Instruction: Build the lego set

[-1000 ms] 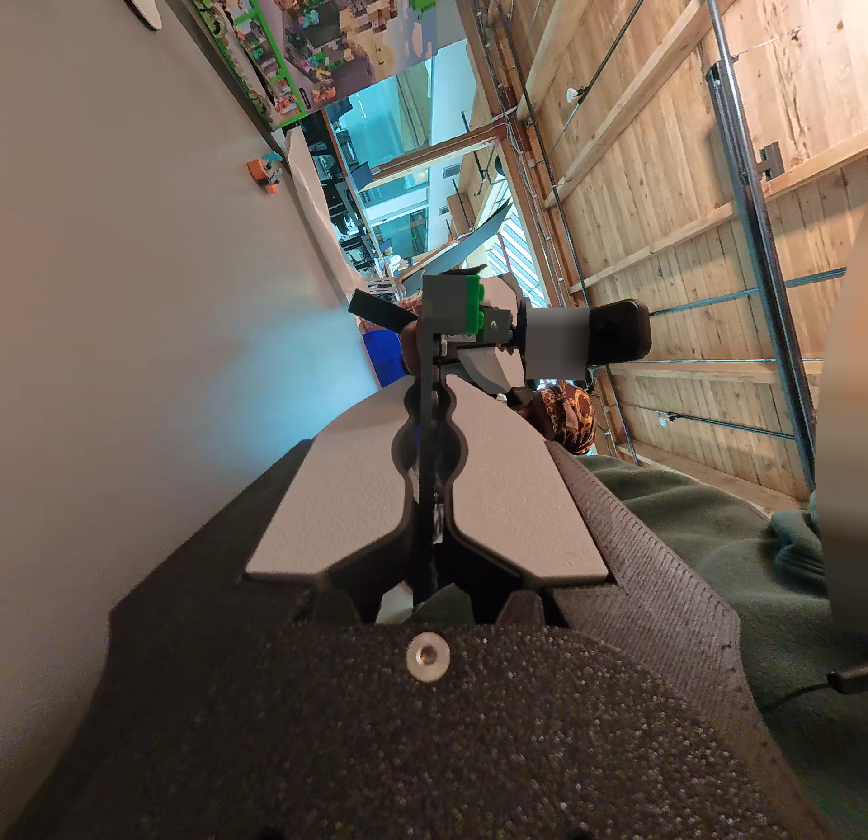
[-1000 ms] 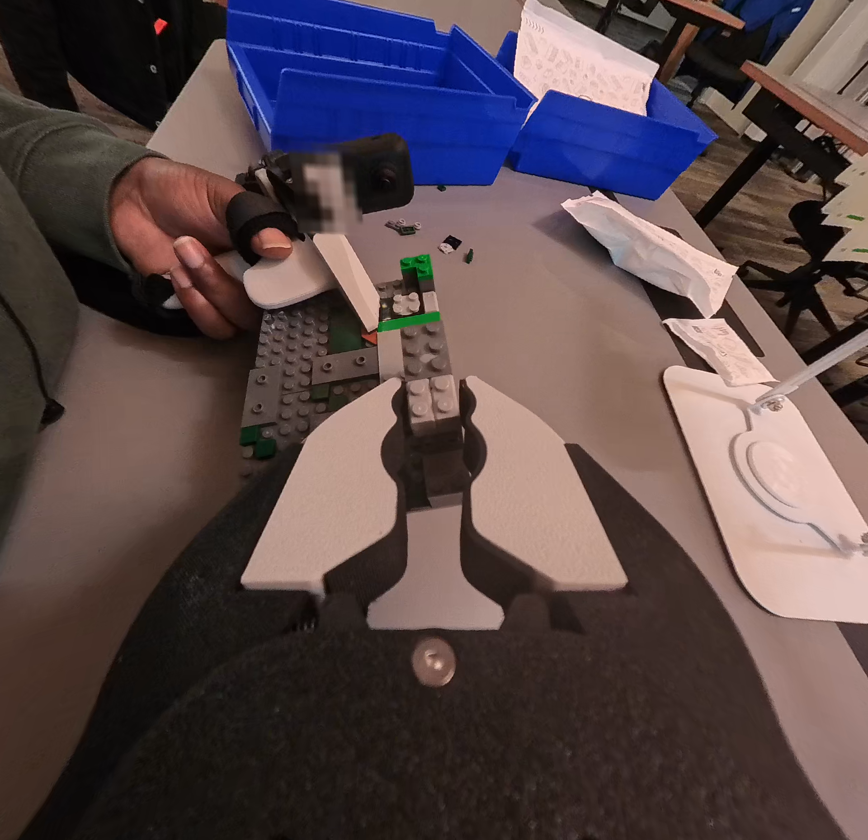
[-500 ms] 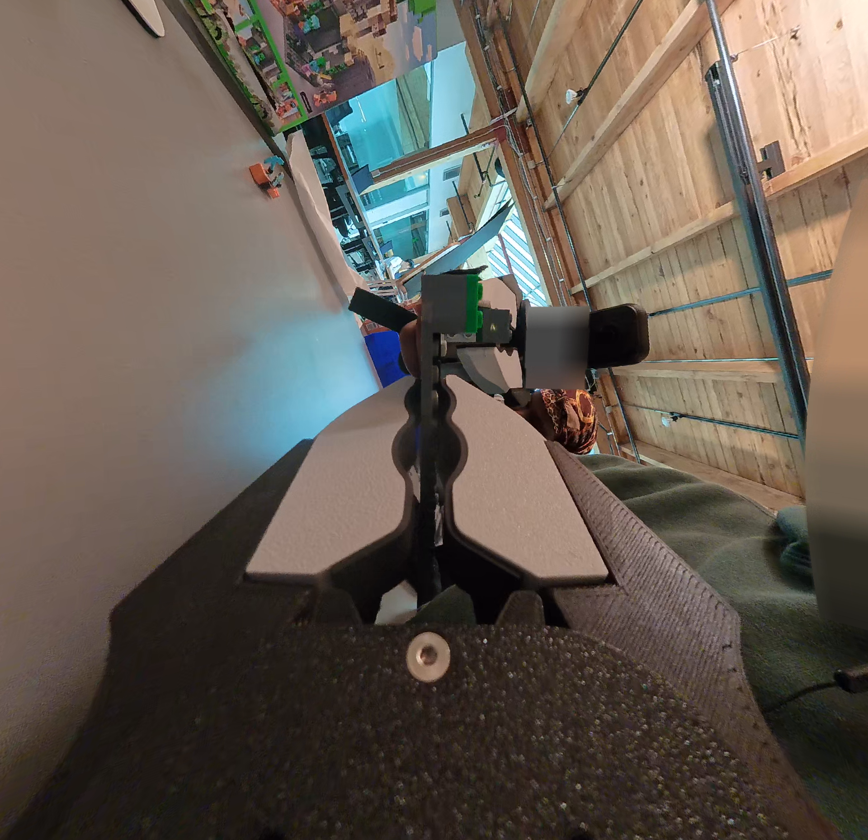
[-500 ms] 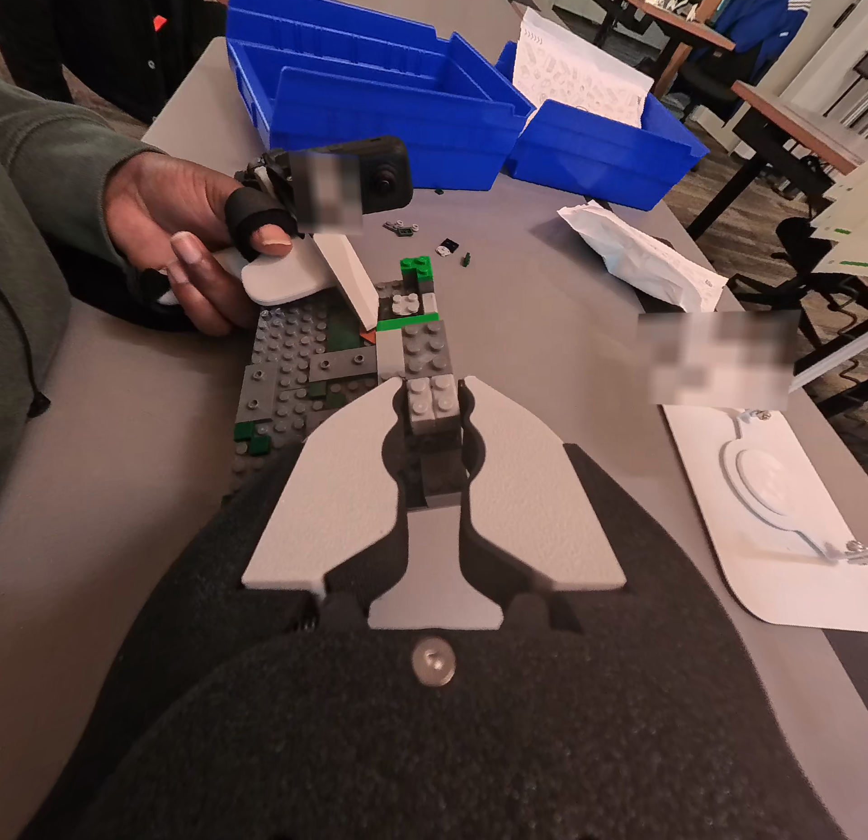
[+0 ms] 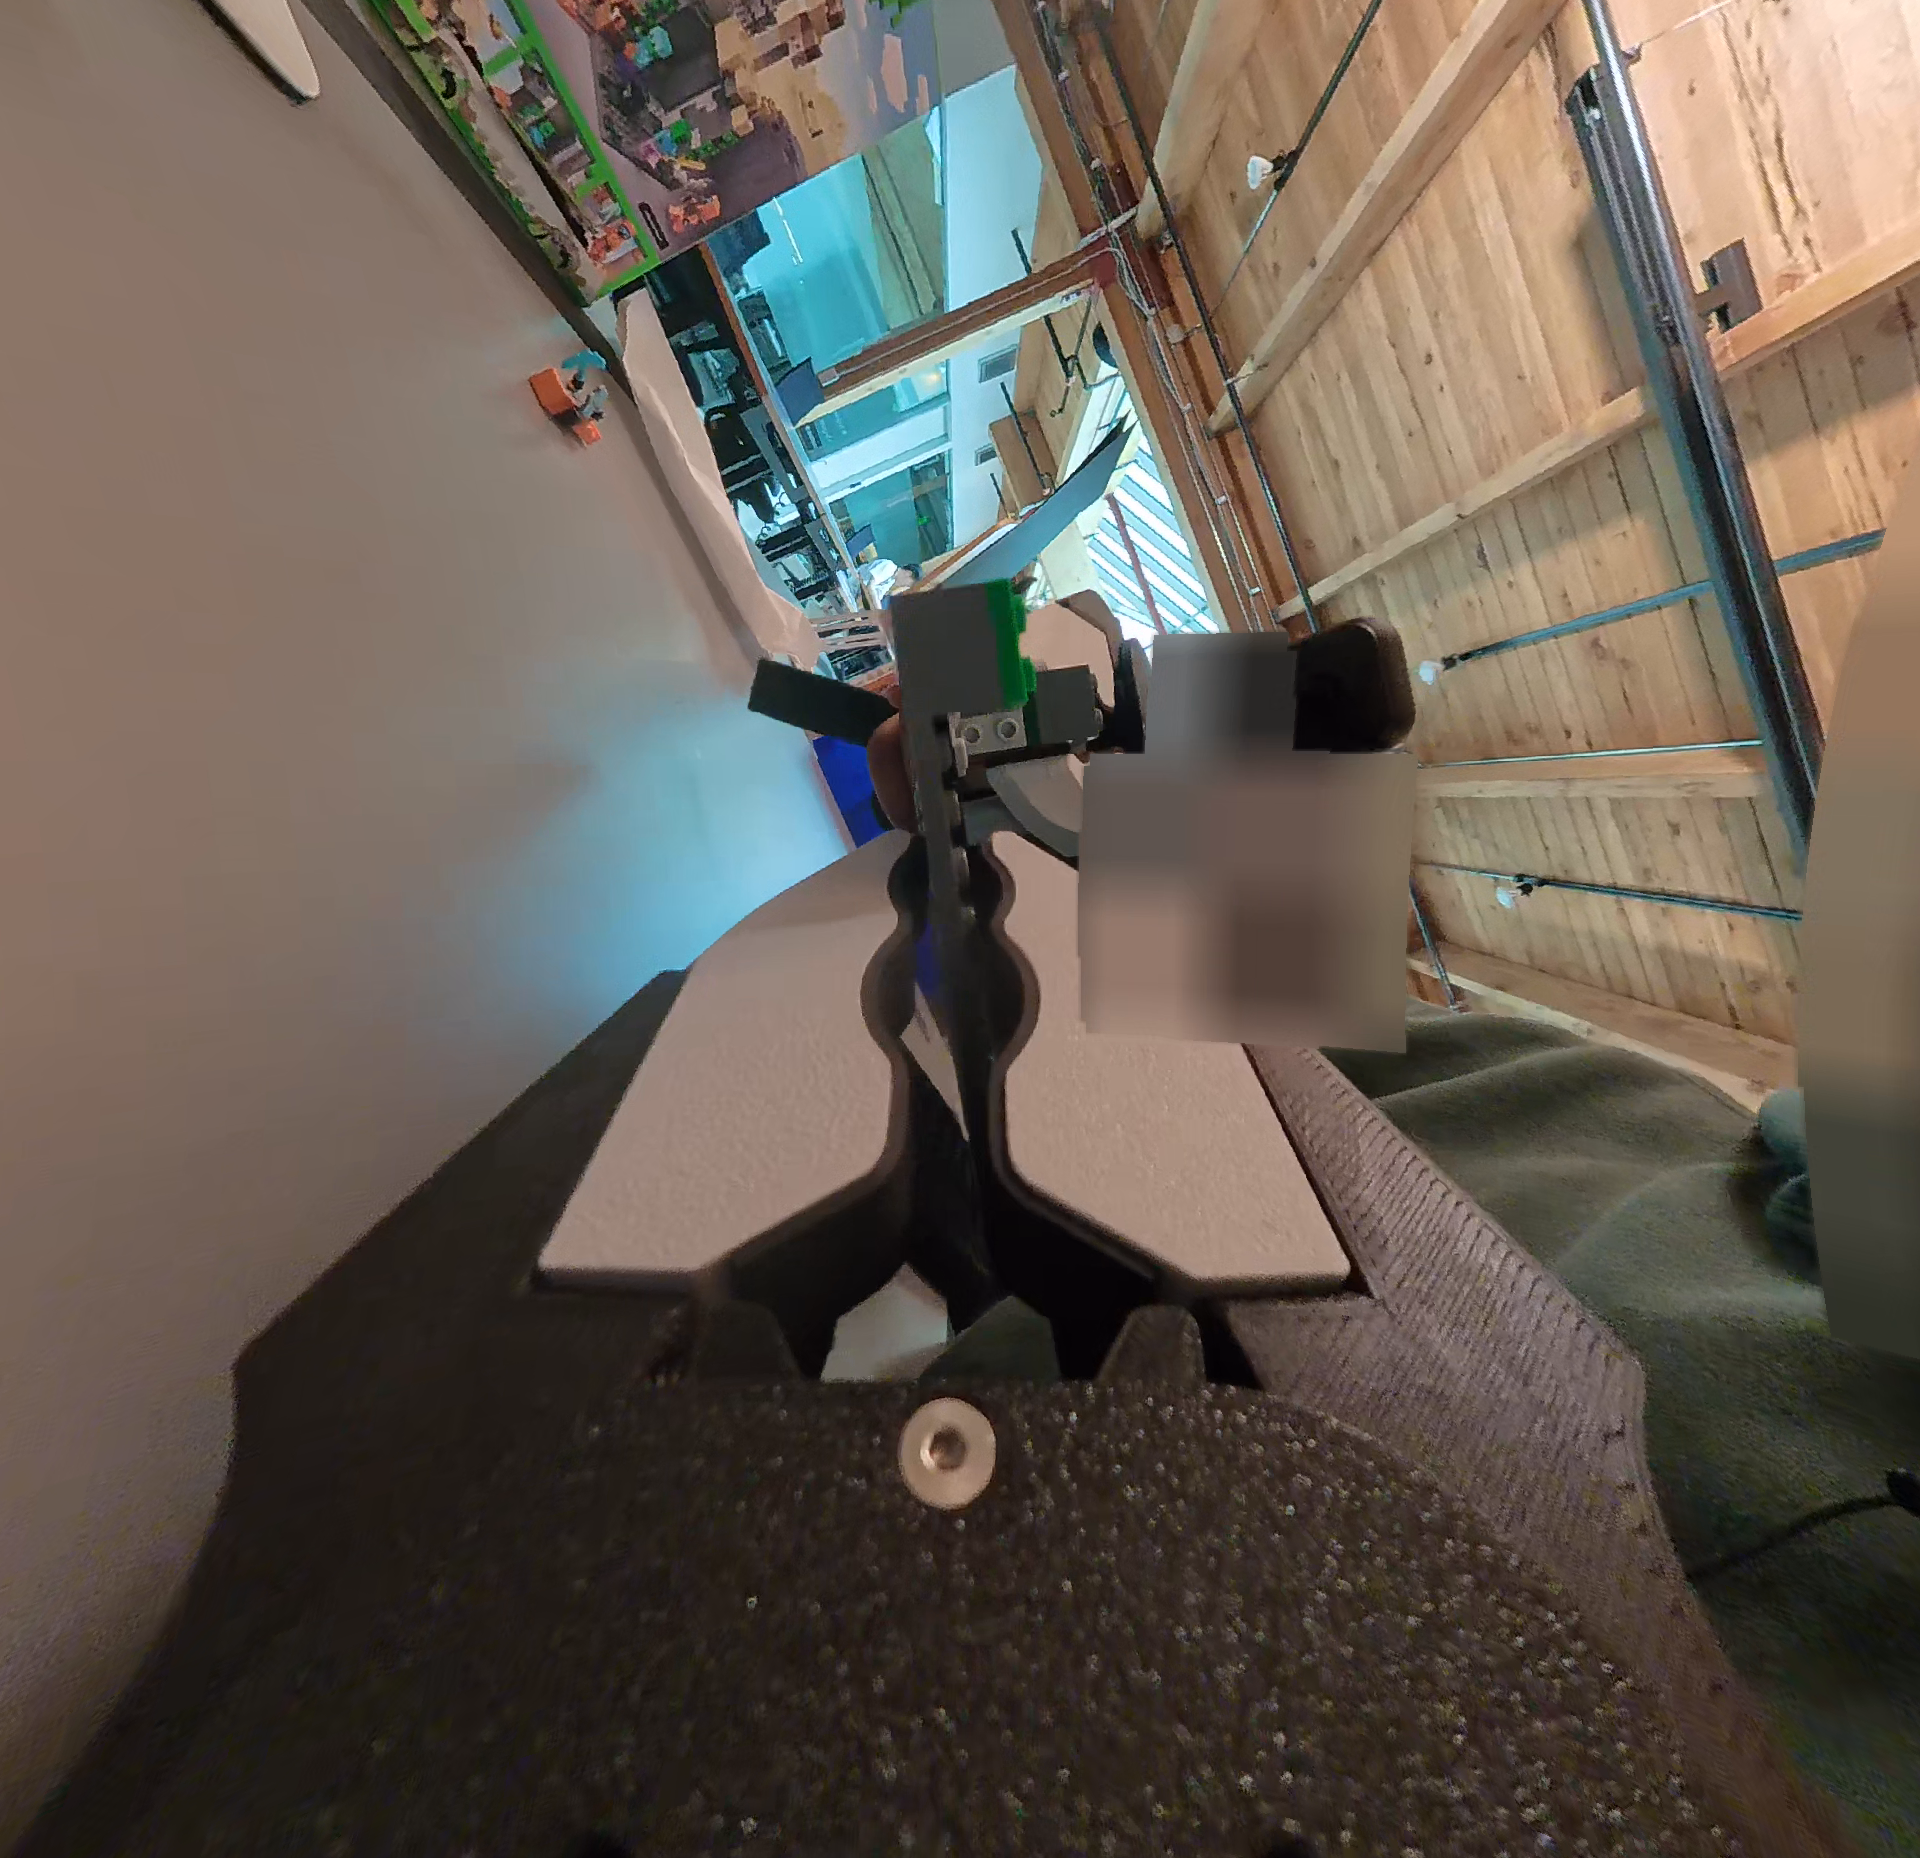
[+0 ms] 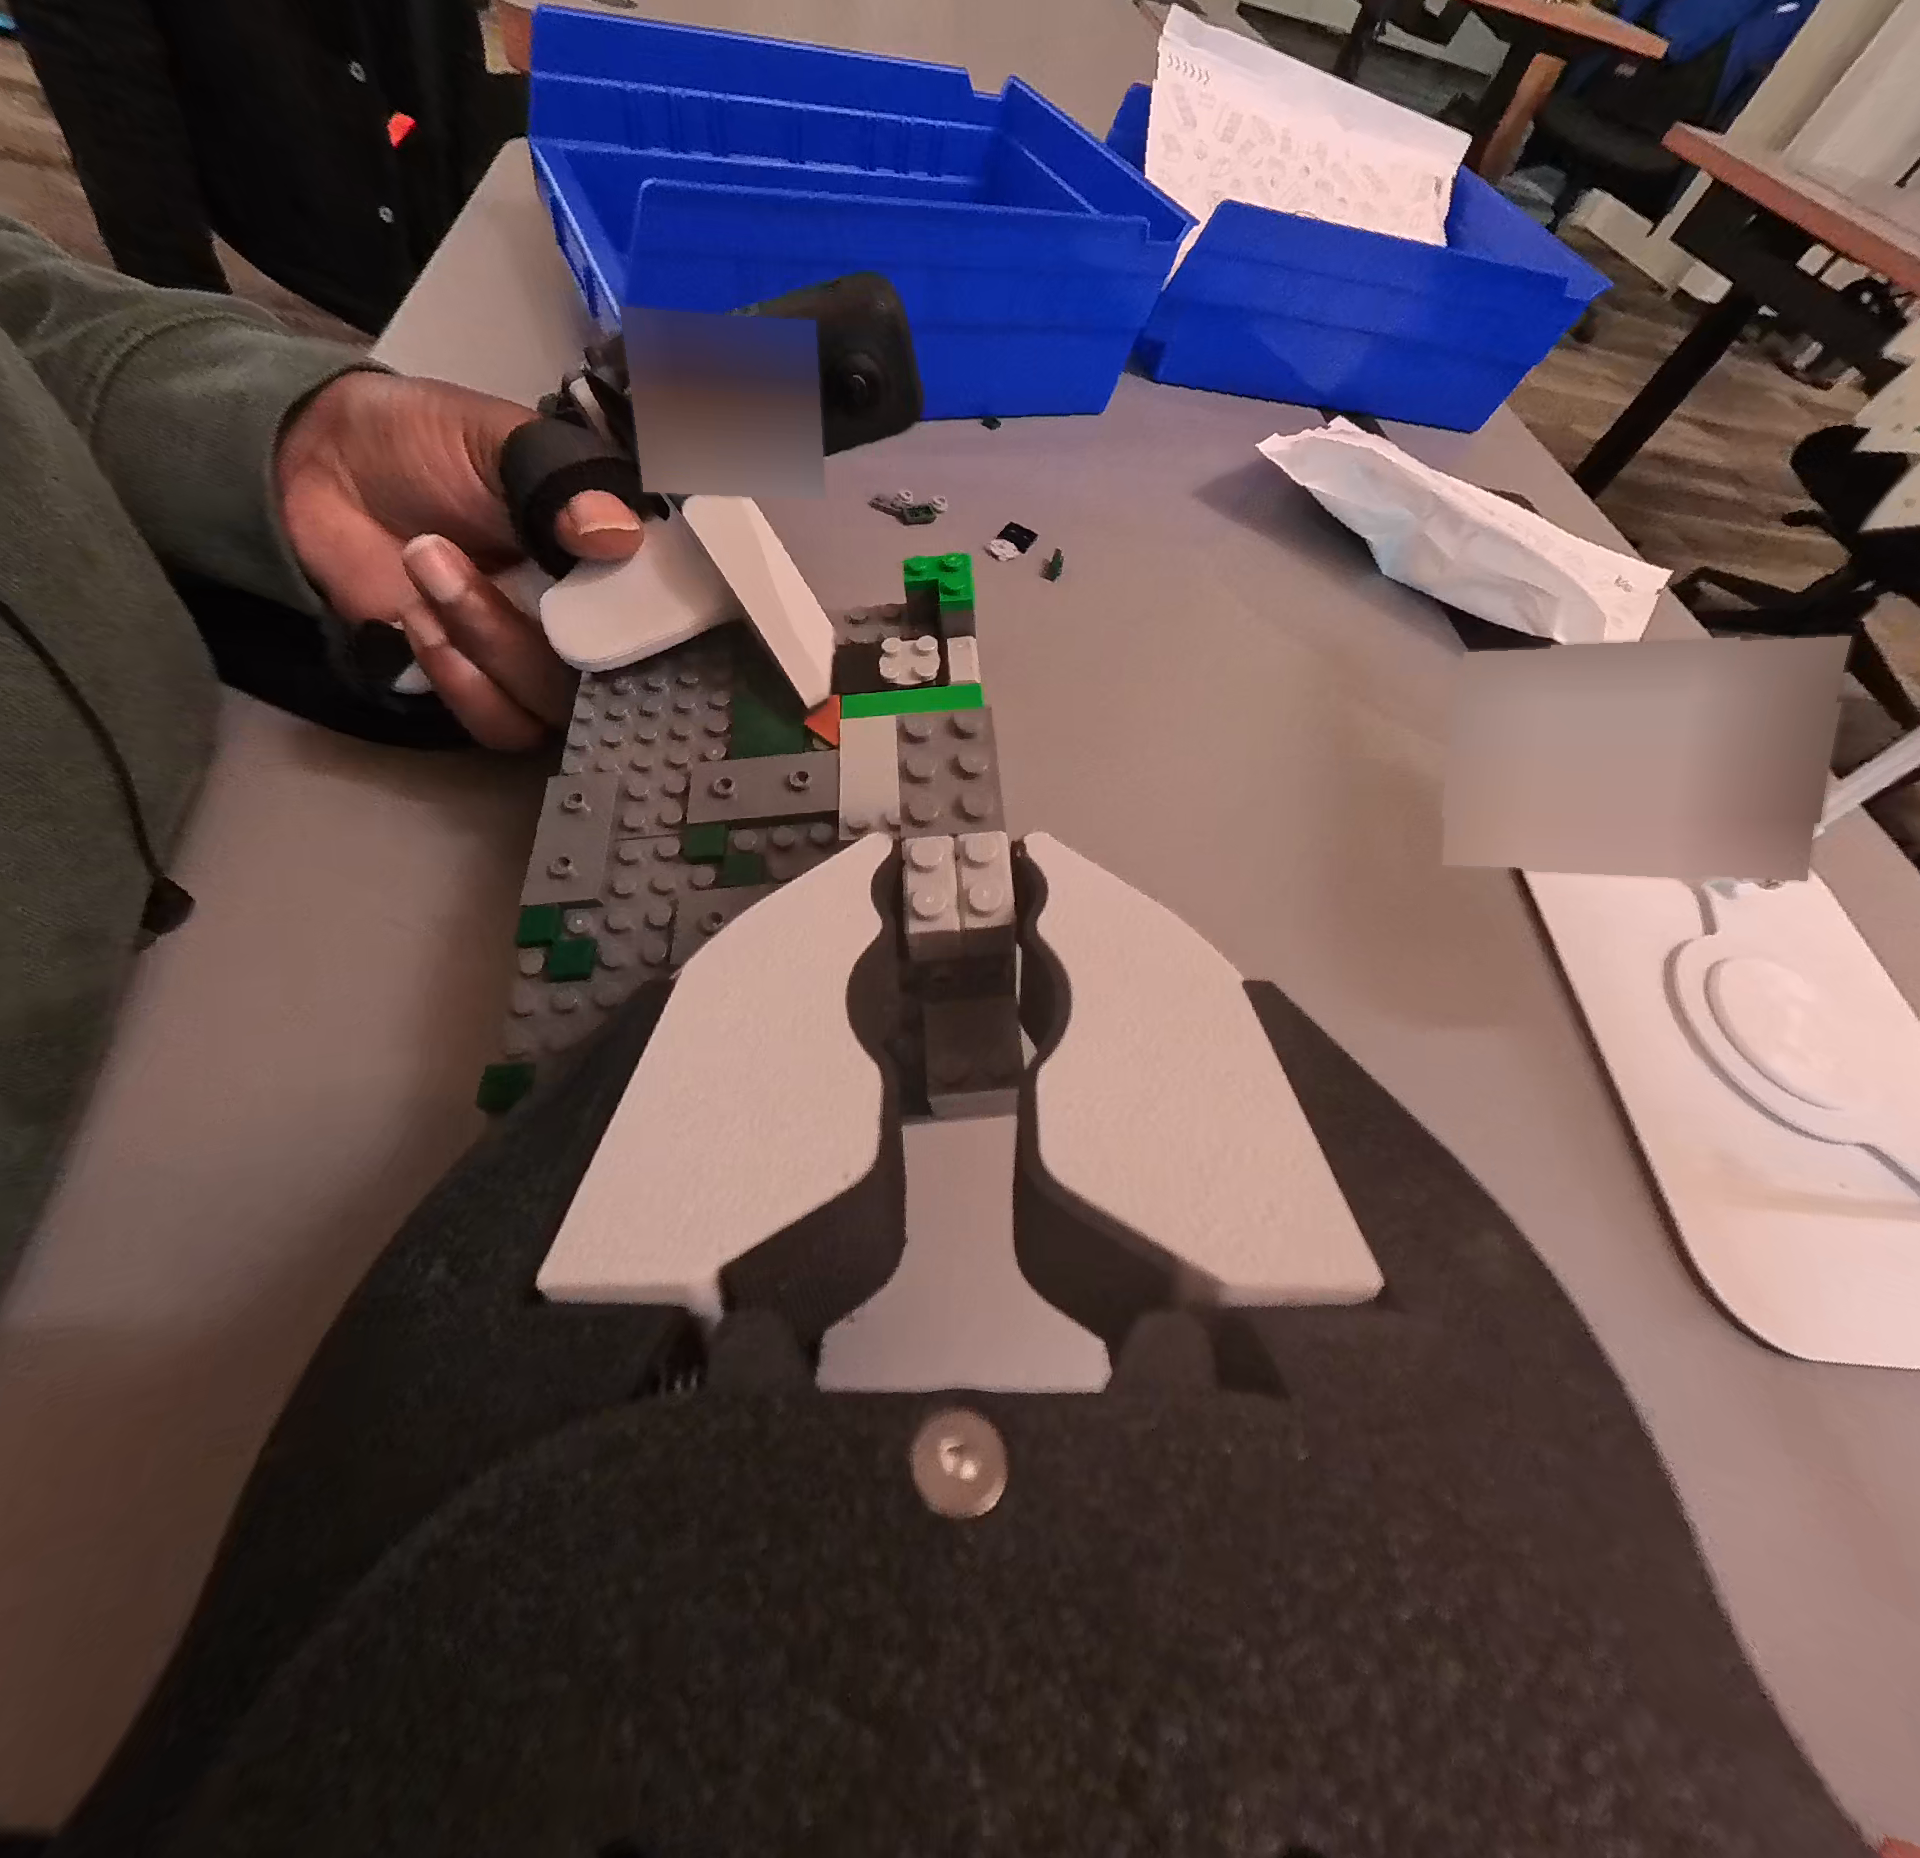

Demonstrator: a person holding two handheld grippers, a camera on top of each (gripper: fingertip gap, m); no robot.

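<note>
The lego build (image 6: 644, 728) is a grey studded plate with dark green and bright green pieces (image 6: 940, 577), lying on the grey table (image 6: 1195, 728). My right gripper (image 6: 958, 852) is shut on a stack of grey bricks (image 6: 956, 894) at the build's near right corner. My left gripper (image 6: 816, 691), held by a hand (image 6: 416, 520), reaches the build's far side. In the left wrist view the left gripper (image 5: 945, 863) is rolled sideways and shut on the build's thin edge (image 5: 951, 655). The right gripper's finger (image 5: 1029, 800) shows just beyond.
Two blue bins (image 6: 831, 198) (image 6: 1351, 302) stand at the back, one holding a paper sheet (image 6: 1299, 146). A white bag (image 6: 1455, 541) and a white board (image 6: 1766, 1081) lie right. Loose small pieces (image 6: 914, 504) lie behind the build. The lego box (image 5: 675, 73) stands farther off. Across from one pair of fingers to the other is roughly 6 cm.
Both grippers keep their hold. The build's edge has tilted a little in the left wrist view; the right view has shifted only slightly.
</note>
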